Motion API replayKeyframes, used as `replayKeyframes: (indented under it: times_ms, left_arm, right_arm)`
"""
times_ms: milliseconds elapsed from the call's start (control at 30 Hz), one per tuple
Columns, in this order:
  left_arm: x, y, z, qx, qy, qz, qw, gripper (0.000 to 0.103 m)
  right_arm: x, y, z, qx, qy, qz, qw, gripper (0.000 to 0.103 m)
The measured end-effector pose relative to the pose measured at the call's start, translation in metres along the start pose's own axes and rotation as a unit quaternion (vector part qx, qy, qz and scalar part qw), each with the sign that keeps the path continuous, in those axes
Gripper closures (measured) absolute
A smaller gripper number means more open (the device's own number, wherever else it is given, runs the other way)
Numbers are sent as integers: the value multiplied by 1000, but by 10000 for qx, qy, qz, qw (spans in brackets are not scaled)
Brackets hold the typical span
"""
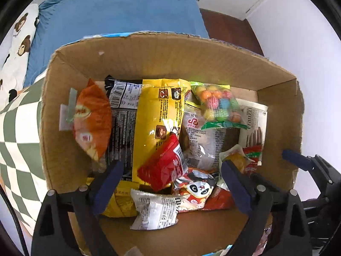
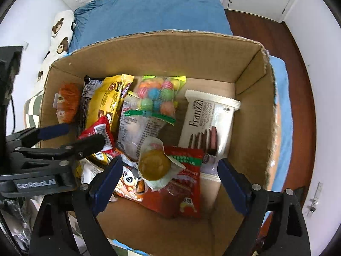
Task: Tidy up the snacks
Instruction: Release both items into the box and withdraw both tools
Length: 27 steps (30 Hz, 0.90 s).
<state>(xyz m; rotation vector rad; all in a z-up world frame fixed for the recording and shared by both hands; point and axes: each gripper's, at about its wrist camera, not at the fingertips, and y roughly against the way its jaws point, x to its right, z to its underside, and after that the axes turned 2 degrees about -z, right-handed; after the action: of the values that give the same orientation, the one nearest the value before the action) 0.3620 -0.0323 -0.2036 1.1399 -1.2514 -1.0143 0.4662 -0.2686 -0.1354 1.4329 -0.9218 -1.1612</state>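
Note:
A cardboard box [image 1: 162, 57] [image 2: 149, 51] holds several snack packets: an orange bag [image 1: 91, 119], a yellow bag [image 1: 157, 117], a bag of coloured candy balls [image 1: 217, 104] [image 2: 157, 98], a small red packet [image 1: 164, 166], a panda packet [image 1: 198, 189], a white Franzzi wafer pack [image 2: 206, 123] and a round jelly cup [image 2: 154, 165]. My left gripper [image 1: 172, 175] is open above the red and panda packets; it also shows in the right wrist view [image 2: 78, 133]. My right gripper [image 2: 170, 170] is open over the jelly cup, holding nothing.
The box sits on a bed with a blue cover [image 1: 119, 8] and a bear-print pillow [image 1: 19, 42]. A green and white checked cloth [image 1: 17, 140] lies left of the box. A brown wooden floor [image 2: 283, 49] and white walls are at the right.

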Motion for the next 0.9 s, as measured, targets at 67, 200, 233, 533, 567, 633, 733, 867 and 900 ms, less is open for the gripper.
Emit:
replayKeyframes:
  times_ms: [67,200,233,533,567,633,733,867,900]
  left_arm:
    - [0,5,5,56,15,-33,10000,9]
    - [-1,18,19,211,52,-70,9997,9]
    - [-1,22,23,290,47,-61,9996,9]
    - [9,71,86,1293,-126,-413,9907,9]
    - [8,79,94,1388,-130,-424,9893,9]
    - [9,91,112,1587,-156,-451,9862,9]
    - [8,107,138,1801,-147,-410,9827,9]
    - [8,131,181,2146,-143,-391,9758,9]
    - [7,136,189,2203,-148,-392,9745,9]
  right_arm:
    - [0,5,4,40,-1,35,10000,10]
    - [-3,20,16,198,33,116,9997,9]
    - [-3,24,20,257,39,146,9996,8]
    - [-4,64,77,1030,-178,260,9942,8]
    - [-5,69,83,1107,-172,277,9933,8]
    - [-7,79,100,1289,-176,296,9911,8]
    - [-12,96,124,1534,-165,315,9875,8]
    - [-21,121,161,1869,-155,290,9818,8]
    - [-23,128,170,1949,-135,284,9803,8]
